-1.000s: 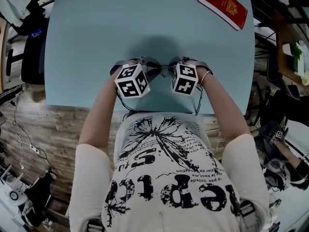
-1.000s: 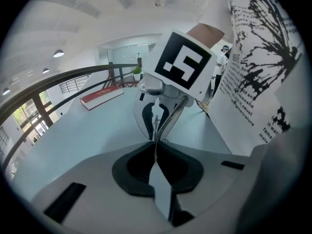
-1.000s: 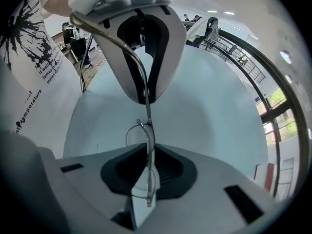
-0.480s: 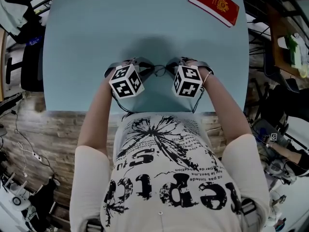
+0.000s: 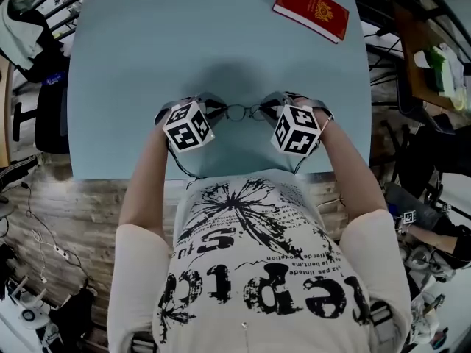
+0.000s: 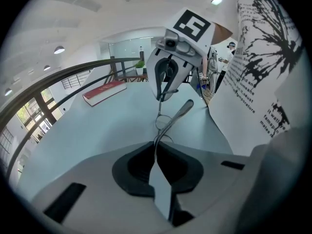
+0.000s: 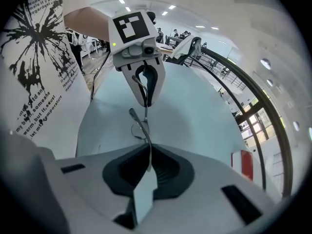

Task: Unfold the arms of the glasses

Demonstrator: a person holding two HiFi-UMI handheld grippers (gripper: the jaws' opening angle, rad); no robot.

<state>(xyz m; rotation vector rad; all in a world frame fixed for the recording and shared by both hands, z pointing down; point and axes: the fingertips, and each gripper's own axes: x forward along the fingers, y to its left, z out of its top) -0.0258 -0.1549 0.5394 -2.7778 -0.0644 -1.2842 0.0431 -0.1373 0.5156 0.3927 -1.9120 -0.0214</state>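
Note:
Thin wire-framed glasses (image 5: 239, 112) hang a little above the light blue table (image 5: 147, 43), spanning the gap between my two grippers. My left gripper (image 5: 212, 109) is shut on one end of the frame. In the left gripper view the wire runs out of the left gripper (image 6: 156, 147), and one arm of the glasses (image 6: 183, 110) juts toward the person's shirt. My right gripper (image 5: 269, 109) is shut on the other end. From the right gripper (image 7: 147, 152) in its own view, the frame leads past a lens ring (image 7: 139, 129) toward the opposite gripper.
A red book (image 5: 310, 9) lies at the table's far right corner. The person's torso in a printed shirt (image 5: 257, 263) stands against the near edge. Chairs, cables and clutter surround the table on the floor.
My right gripper has shifted right and risen with its end of the glasses. The left gripper has stayed where it was.

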